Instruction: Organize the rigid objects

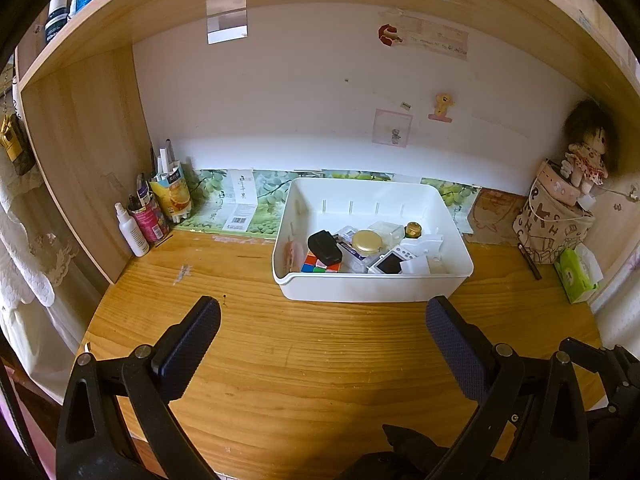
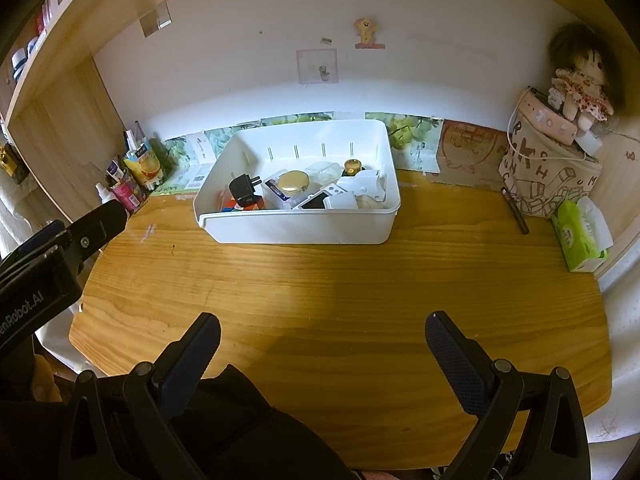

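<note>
A wooden desk (image 2: 340, 280) set into a shelved alcove, white wall behind, fills both views. Low over its near edge the left gripper (image 1: 322, 320) hangs with its fingers spread wide and nothing between them; the right gripper (image 2: 322, 334) is the same — parted, empty, aimed at the bare wood ahead.

Beyond them, toward the back of the desk, stands the white plastic bin (image 1: 372, 286), and the small hard things all lie inside it, crowded along its near wall: a black plug adapter (image 1: 325, 246) resting against a colour cube (image 1: 320, 265), a gold-lidded jar (image 1: 365, 241), a small white device with a dark screen (image 1: 389, 264), a little gold-capped bottle (image 1: 413, 230), and clear and white plastic pieces I cannot name. No loose rigid item shows on the open wood, so the scene fits a tidy-up that is done as well as a bin waiting to be sorted out.

By my judgement the pieces are light and stiff. The cube and adapter offer flat opposite faces for a firm pinch. The jar looks like glass with a smooth metal lid — slippery and breakable, best taken across its body, not by the lid. The screened device should be held by its edges.

Farther out, a tissue pack (image 2: 580, 240), a printed fabric bag (image 2: 548, 176) topped by a doll (image 2: 580, 80), and pen cups (image 1: 160, 204) line the sides.
</note>
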Available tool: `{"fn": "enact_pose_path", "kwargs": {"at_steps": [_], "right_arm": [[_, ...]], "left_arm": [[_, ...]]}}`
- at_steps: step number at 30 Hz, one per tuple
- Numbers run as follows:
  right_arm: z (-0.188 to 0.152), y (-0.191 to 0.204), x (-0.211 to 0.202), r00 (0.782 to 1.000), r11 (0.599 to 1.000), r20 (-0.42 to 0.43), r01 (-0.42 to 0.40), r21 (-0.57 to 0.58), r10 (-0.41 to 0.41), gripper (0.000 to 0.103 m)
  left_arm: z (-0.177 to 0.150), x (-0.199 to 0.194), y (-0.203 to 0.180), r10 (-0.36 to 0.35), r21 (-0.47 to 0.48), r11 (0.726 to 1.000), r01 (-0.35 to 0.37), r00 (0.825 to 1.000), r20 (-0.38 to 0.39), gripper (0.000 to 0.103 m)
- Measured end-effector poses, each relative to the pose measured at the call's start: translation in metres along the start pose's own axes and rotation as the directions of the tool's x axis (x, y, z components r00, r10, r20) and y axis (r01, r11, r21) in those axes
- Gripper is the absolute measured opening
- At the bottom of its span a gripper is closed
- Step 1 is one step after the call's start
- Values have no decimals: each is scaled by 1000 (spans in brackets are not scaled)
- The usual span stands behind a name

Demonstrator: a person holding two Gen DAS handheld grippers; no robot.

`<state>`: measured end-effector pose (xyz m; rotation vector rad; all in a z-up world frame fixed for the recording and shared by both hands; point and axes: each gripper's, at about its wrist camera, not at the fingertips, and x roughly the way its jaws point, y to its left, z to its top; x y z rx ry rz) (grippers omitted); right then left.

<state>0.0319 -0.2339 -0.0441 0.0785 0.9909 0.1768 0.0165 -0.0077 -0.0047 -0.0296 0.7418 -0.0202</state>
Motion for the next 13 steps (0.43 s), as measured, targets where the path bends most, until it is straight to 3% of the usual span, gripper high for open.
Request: {"fn": "enact_pose_path", "kwargs": {"at_steps": [13], "right_arm": [[0, 1, 1, 1000, 1000, -2, 1, 1, -1, 103]], "left_arm": [[0, 0, 0, 1, -1, 1000, -1, 1000, -1, 102]]}}
